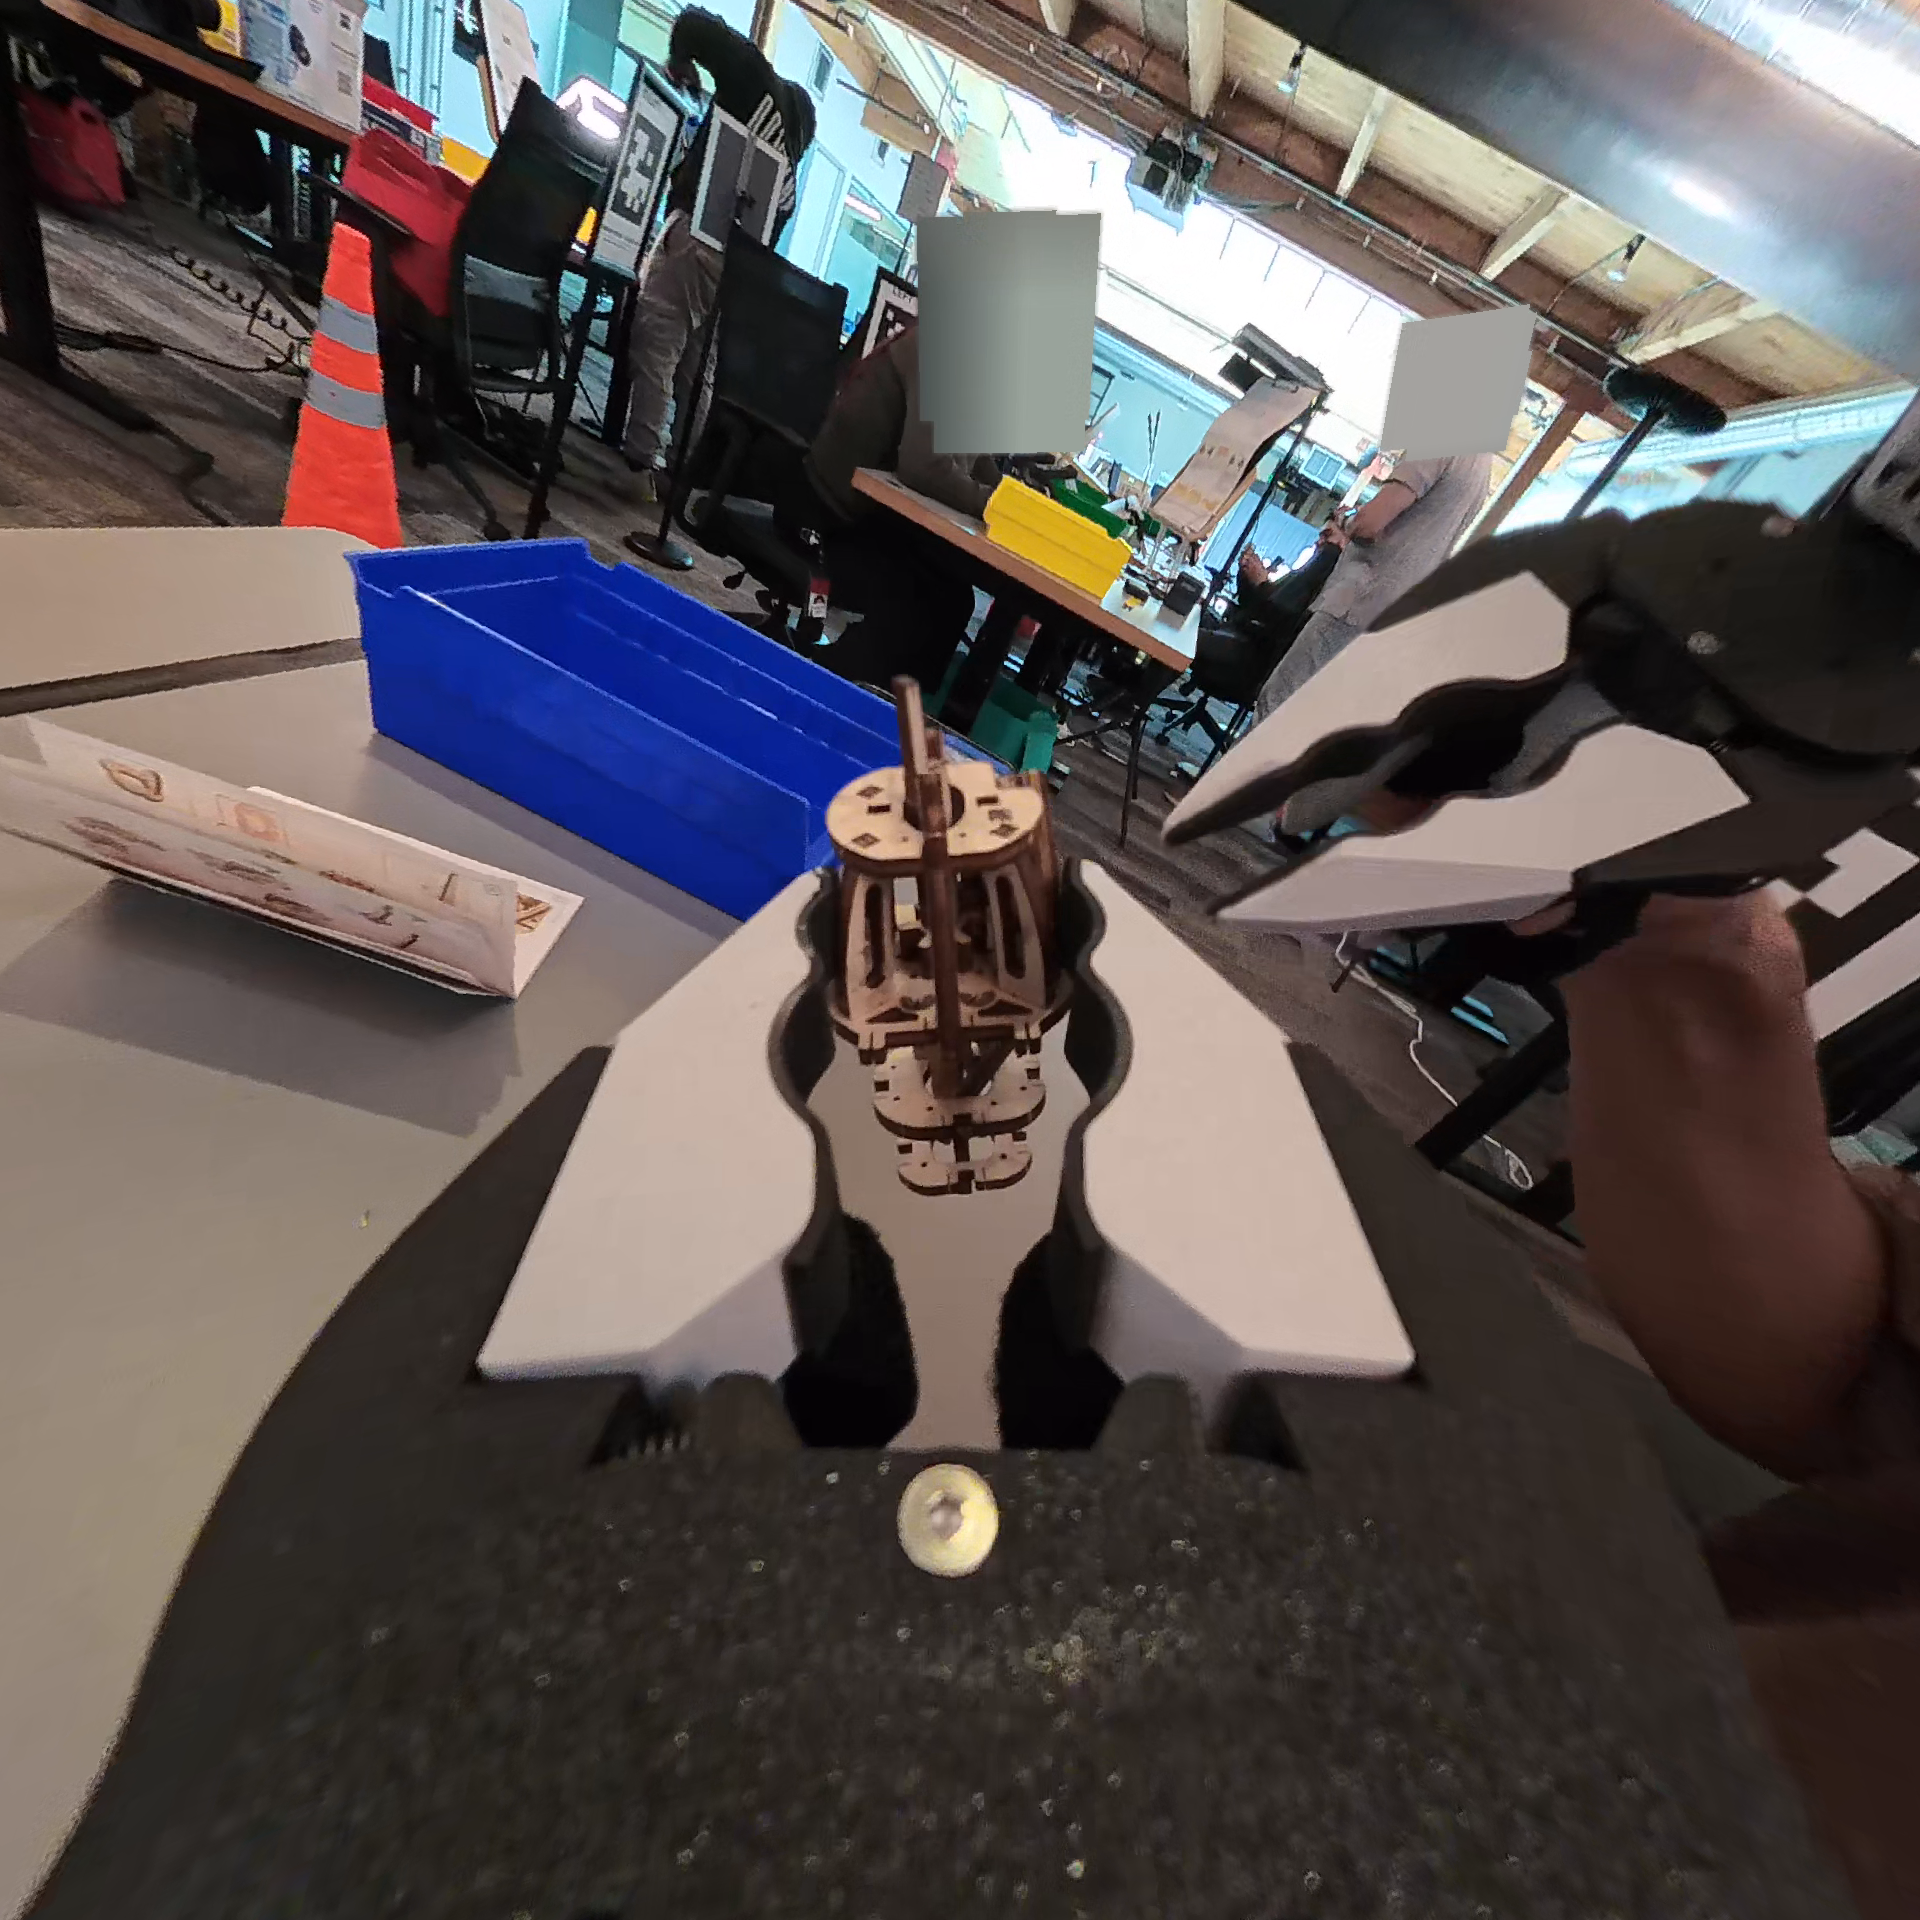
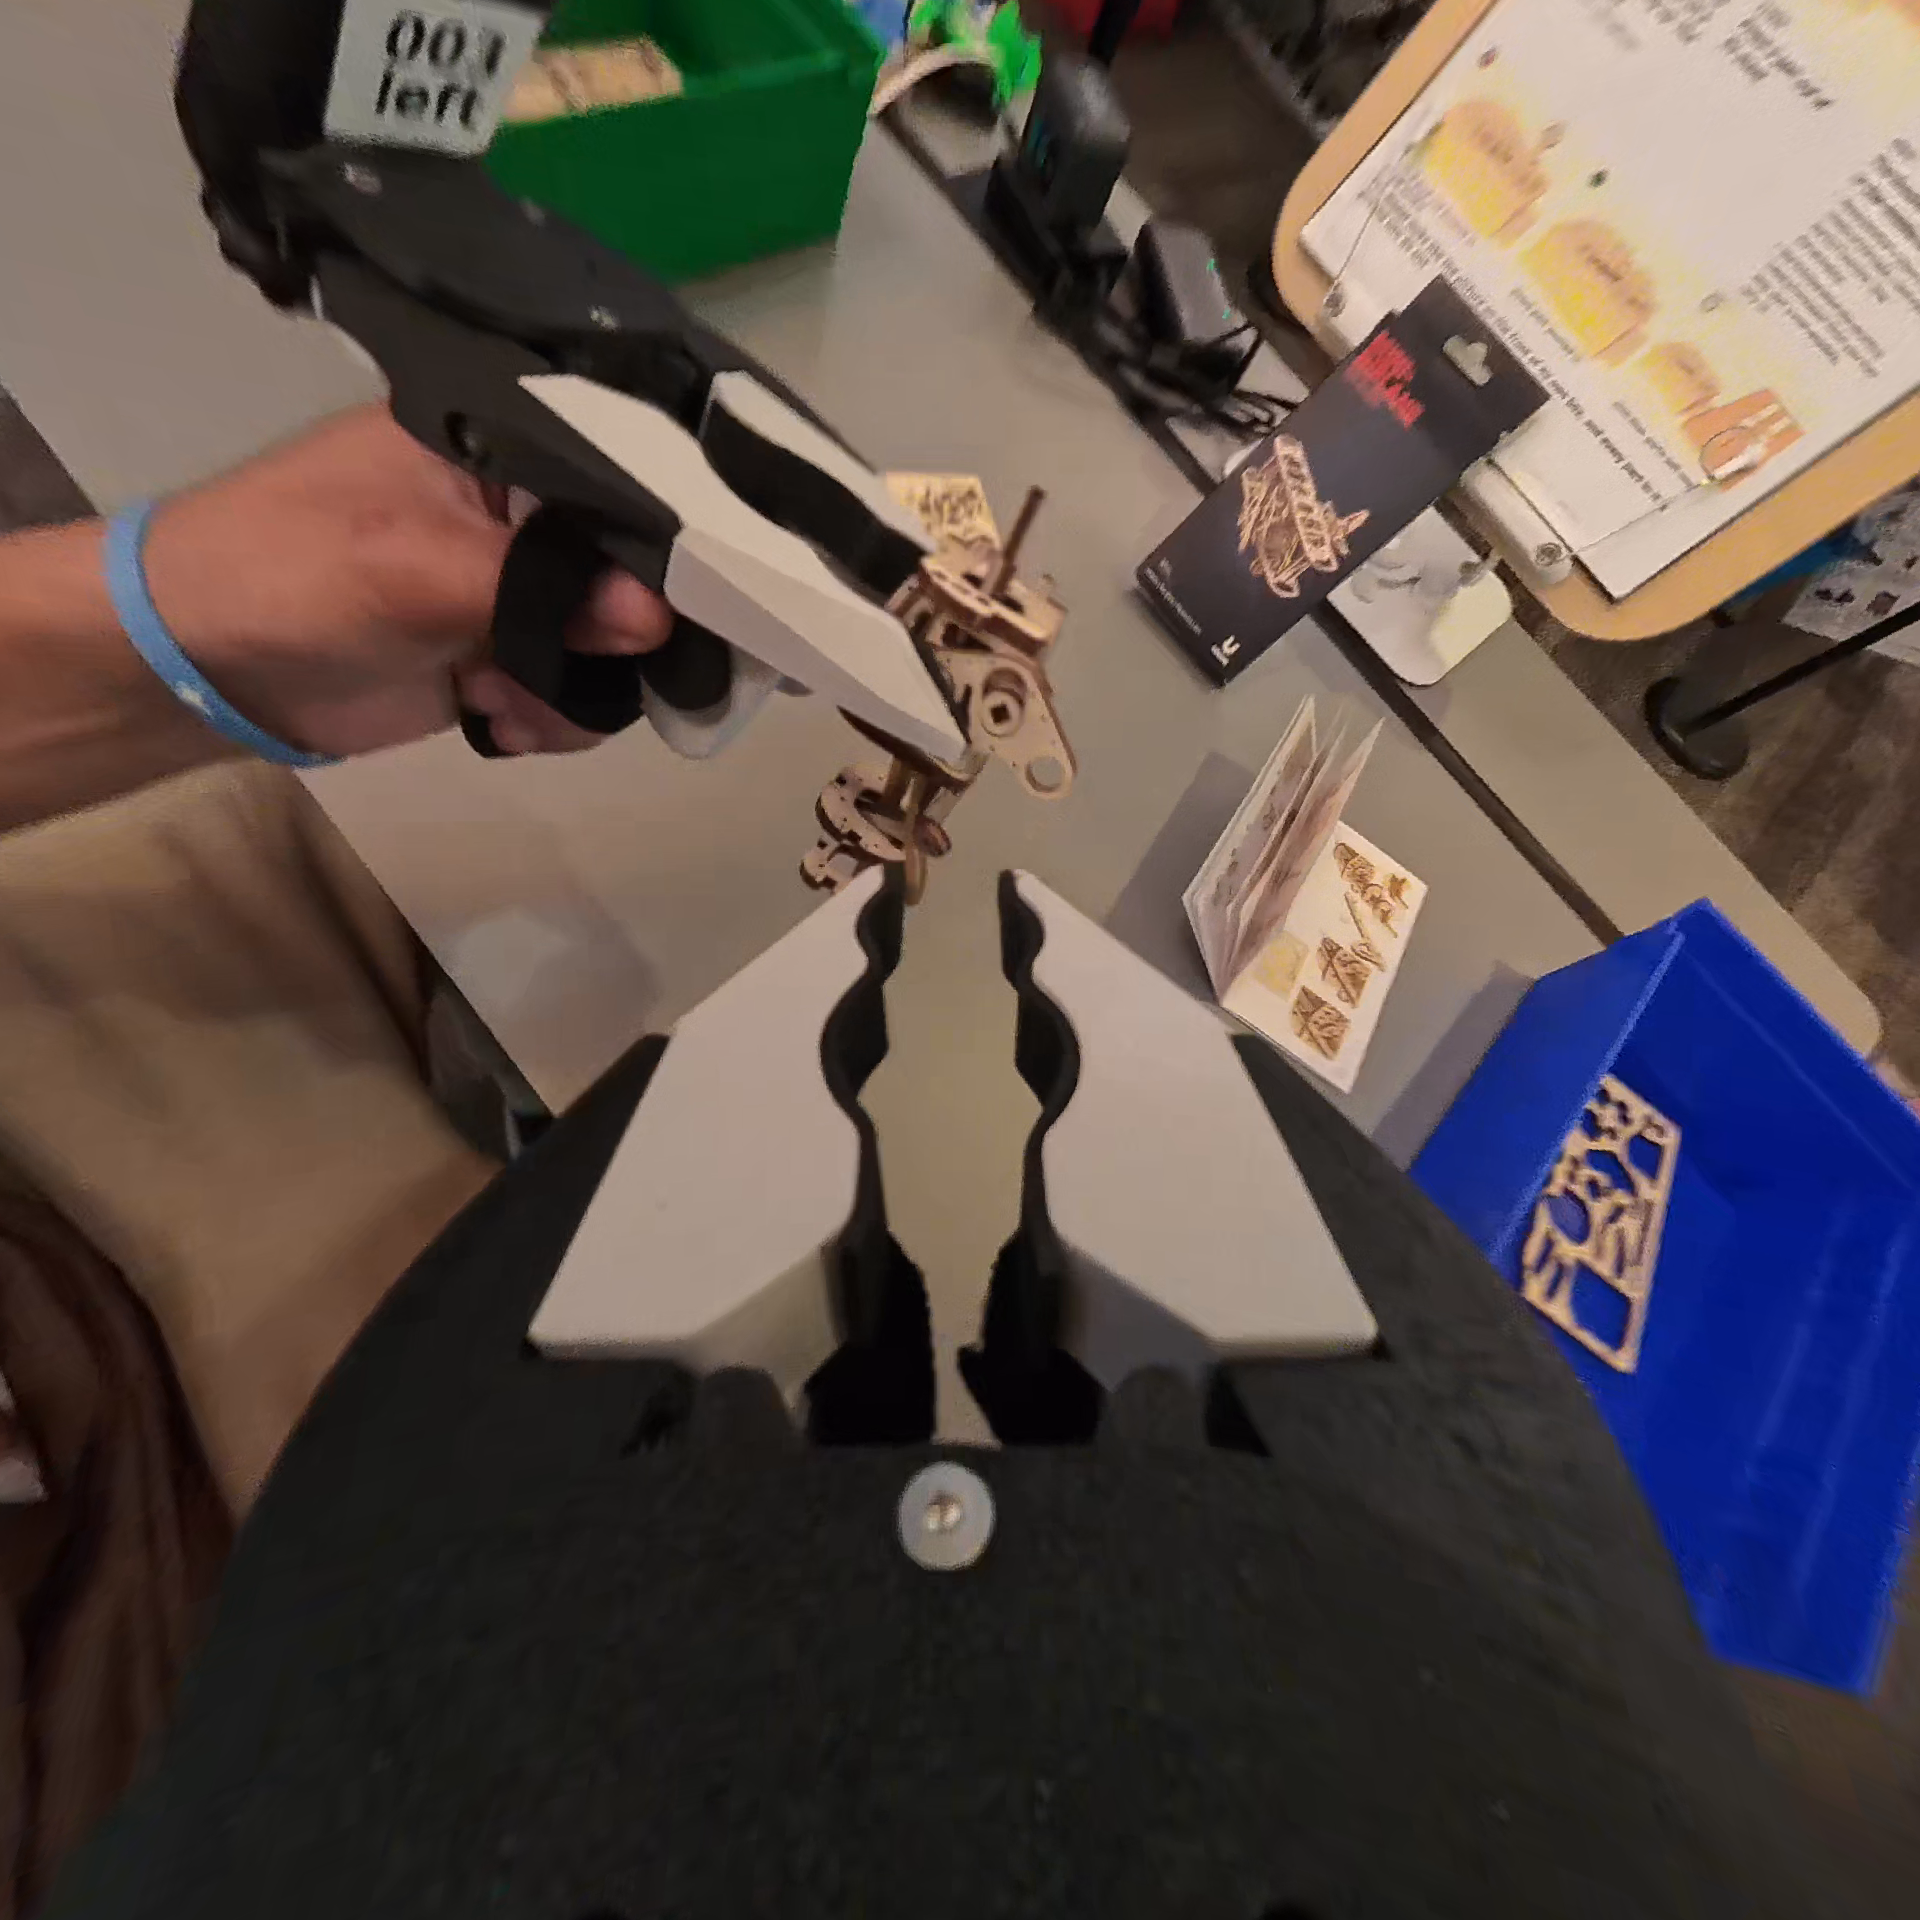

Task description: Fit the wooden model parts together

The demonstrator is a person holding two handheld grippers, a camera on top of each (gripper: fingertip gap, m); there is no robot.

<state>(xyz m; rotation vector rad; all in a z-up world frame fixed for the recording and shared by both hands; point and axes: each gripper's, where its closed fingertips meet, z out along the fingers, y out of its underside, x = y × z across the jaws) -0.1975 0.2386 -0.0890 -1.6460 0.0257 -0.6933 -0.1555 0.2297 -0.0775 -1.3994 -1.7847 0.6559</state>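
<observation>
A part-built wooden model (image 1: 940,883) with a dark upright rod sits between the fingertips of my left gripper (image 1: 940,935), which is shut on it and holds it above the grey table (image 1: 208,1143). In the right wrist view the left gripper (image 2: 940,649) holds the model (image 2: 997,665) up at a tilt. My right gripper (image 2: 948,883) is open and empty, its tips just below the model's lower end. In the left wrist view the right gripper (image 1: 1195,871) hangs to the right of the model, apart from it.
A blue bin (image 1: 582,727) stands behind the model and holds a cut wooden sheet (image 2: 1600,1236). A folded instruction booklet (image 2: 1299,935) stands on the table. A black package card (image 2: 1320,499), a green bin (image 2: 686,145) and an instruction board (image 2: 1662,260) lie farther off.
</observation>
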